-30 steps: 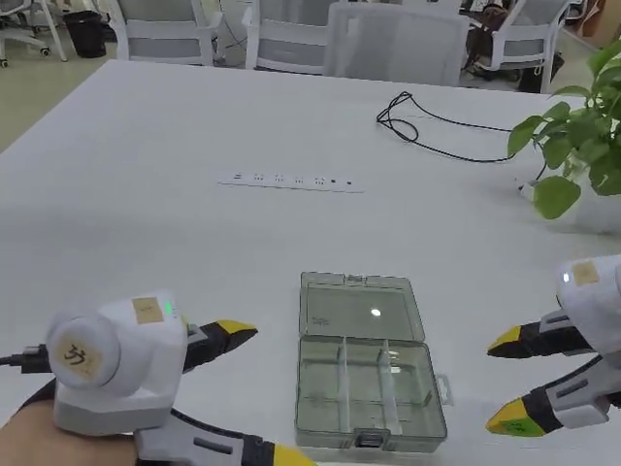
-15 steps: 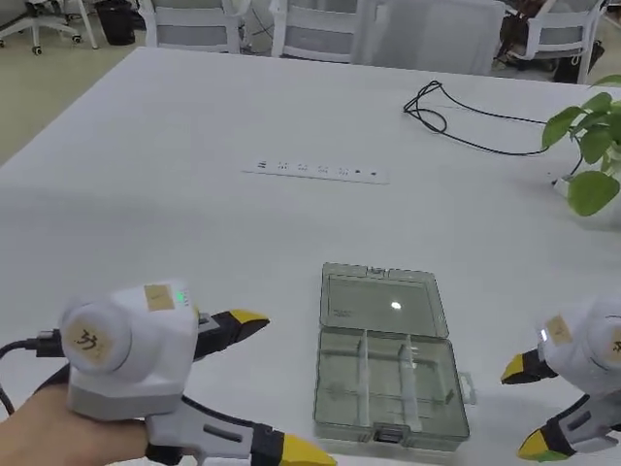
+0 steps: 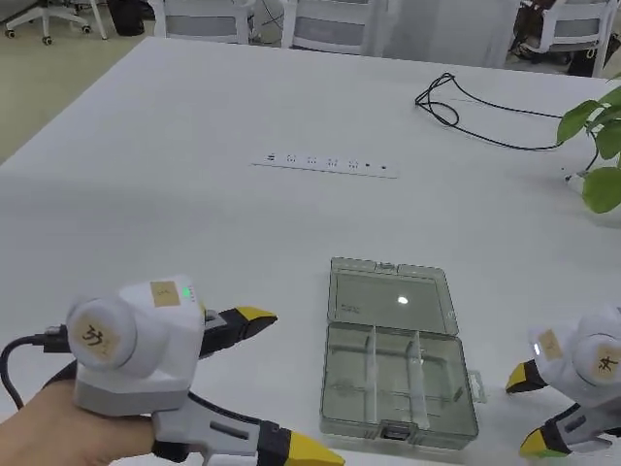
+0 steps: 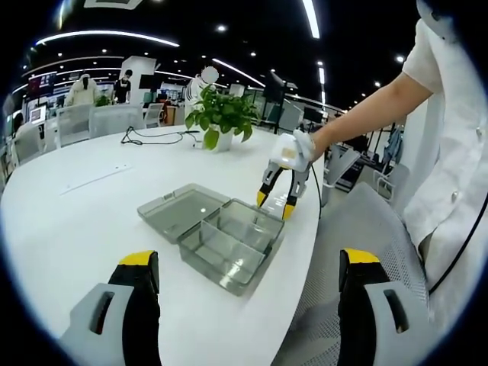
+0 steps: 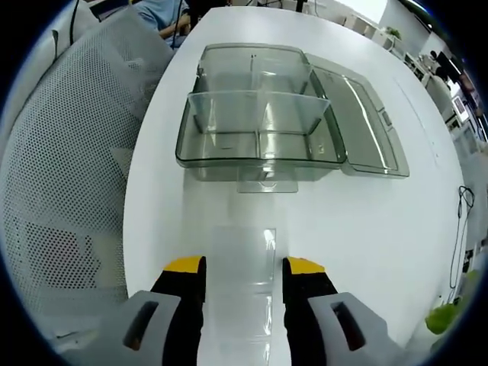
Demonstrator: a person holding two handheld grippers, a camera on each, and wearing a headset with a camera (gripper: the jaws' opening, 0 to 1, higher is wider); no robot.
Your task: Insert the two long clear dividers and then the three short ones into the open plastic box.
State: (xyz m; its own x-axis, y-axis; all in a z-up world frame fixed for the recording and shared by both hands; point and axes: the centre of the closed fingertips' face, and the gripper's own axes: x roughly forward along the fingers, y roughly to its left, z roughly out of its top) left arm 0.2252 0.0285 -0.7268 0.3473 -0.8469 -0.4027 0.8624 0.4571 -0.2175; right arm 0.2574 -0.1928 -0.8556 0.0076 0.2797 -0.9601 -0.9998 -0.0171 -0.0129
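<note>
The open clear plastic box (image 3: 398, 383) lies near the table's front edge, its lid (image 3: 391, 294) folded back flat. Two clear dividers (image 3: 374, 374) stand in its base, running from hinge to latch. To the left of the box my left gripper (image 3: 283, 383) is open and holds nothing; the box (image 4: 217, 232) lies ahead of it. At the right, by the front edge, is my right gripper (image 3: 529, 413), also open. Loose clear dividers (image 5: 242, 263) lie flat on the table between its fingers, with the box (image 5: 259, 130) just beyond.
A white power strip (image 3: 325, 163) lies mid-table, with a black cable (image 3: 475, 112) and a potted plant (image 3: 602, 146) at the far right. Chairs stand beyond the far edge. A grey mesh chair (image 5: 69, 191) is close by the table's front edge.
The head camera has shifted. My right gripper has dropped toward the front edge of the table, nearer the box's right corner, with its jaws a little narrower. The left gripper has kept its place.
</note>
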